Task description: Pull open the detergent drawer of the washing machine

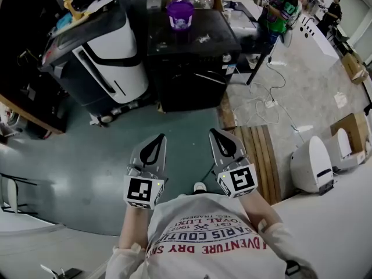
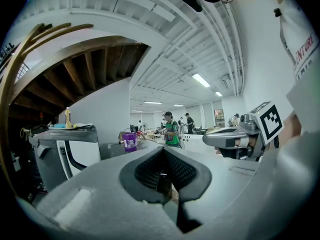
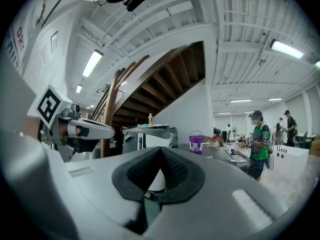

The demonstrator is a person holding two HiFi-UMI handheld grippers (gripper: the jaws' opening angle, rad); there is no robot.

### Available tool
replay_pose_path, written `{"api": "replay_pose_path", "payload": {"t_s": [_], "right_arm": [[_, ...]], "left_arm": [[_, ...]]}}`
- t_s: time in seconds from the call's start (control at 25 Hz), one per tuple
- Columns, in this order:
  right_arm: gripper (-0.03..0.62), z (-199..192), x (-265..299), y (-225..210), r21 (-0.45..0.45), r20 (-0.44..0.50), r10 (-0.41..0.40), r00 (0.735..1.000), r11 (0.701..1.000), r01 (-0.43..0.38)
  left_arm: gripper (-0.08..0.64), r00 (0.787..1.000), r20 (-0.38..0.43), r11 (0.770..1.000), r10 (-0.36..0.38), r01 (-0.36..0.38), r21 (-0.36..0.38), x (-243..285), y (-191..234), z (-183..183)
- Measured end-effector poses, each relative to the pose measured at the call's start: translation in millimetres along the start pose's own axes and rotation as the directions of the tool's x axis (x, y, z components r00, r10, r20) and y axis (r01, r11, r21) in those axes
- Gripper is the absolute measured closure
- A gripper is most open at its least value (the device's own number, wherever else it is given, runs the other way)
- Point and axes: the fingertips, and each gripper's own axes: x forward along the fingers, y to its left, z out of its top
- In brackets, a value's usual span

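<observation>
A white and grey machine stands on the floor at the far left, next to a black box-shaped appliance. I cannot make out a detergent drawer on either one. My left gripper and right gripper are side by side close to the person's chest, well short of both machines. They point level toward them. Both are shut with nothing between the jaws. In the left gripper view its tips meet, and the right gripper shows at the side. The right gripper view shows its own tips together.
A purple bucket sits on top of the black appliance. To the right lie a wooden pallet, loose cables and a white rounded appliance. A person in a green shirt stands at the back right. Green floor lies ahead.
</observation>
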Motion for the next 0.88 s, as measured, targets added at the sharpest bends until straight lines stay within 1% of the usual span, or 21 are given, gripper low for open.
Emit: {"api": "replay_pose_path", "payload": {"t_s": [0.12,0.16,0.24,0.28,0.32,0.36,0.52,0.68,0.88], "right_arm": [[0.592,-1.1,-2.5,-7.4,0.007,0.015,-0.019,1.0,1.0,0.019],[0.592,-0.6,-2.3,-10.9,0.008,0.022,-0.025,0.999,1.0,0.024],[0.592,-1.4,-0.6,-19.9,0.014,0.028,-0.034,0.999,0.999,0.033],[0.592,-2.3,0.4,-25.5,0.017,0.029,-0.037,0.999,0.999,0.037],[0.592,-2.9,1.2,-31.3,0.017,0.03,-0.039,0.999,0.999,0.039],[0.592,-3.2,1.5,-37.0,0.013,0.032,-0.039,0.999,0.999,0.038],[0.592,-7.3,-0.4,-63.1,0.013,0.035,-0.031,0.999,0.999,0.03],[0.592,-13.0,0.9,-84.1,0.018,0.03,-0.012,0.999,1.0,0.012],[0.592,-33.3,13.8,-99.1,0.049,-0.01,0.005,1.0,0.999,-0.004]], "left_arm": [[0.554,1.0,0.015,1.0,-0.004,0.005,-0.02,4.3,-3.4,-1.4],[0.554,0.999,0.032,0.999,-0.012,0.014,-0.045,6.6,-5.1,0.1],[0.552,0.996,0.088,0.992,-0.023,0.034,-0.122,13.2,-6.7,7.8],[0.442,0.993,0.117,0.987,-0.025,0.044,-0.156,18.1,-6.9,11.3],[0.252,0.99,0.136,0.983,-0.029,0.053,-0.176,24.0,-7.5,13.4],[0.169,0.99,0.141,0.981,-0.03,0.056,-0.184,30.1,-8.5,14.5],[0.169,0.994,0.111,0.986,-0.01,0.028,-0.163,53.7,-16.4,11.7],[0.169,0.997,0.078,0.988,0.03,-0.018,-0.15,70.9,-22.0,4.7],[0.17,0.998,0.032,0.979,0.052,-0.045,-0.198,83.8,-20.4,-20.0]]}}
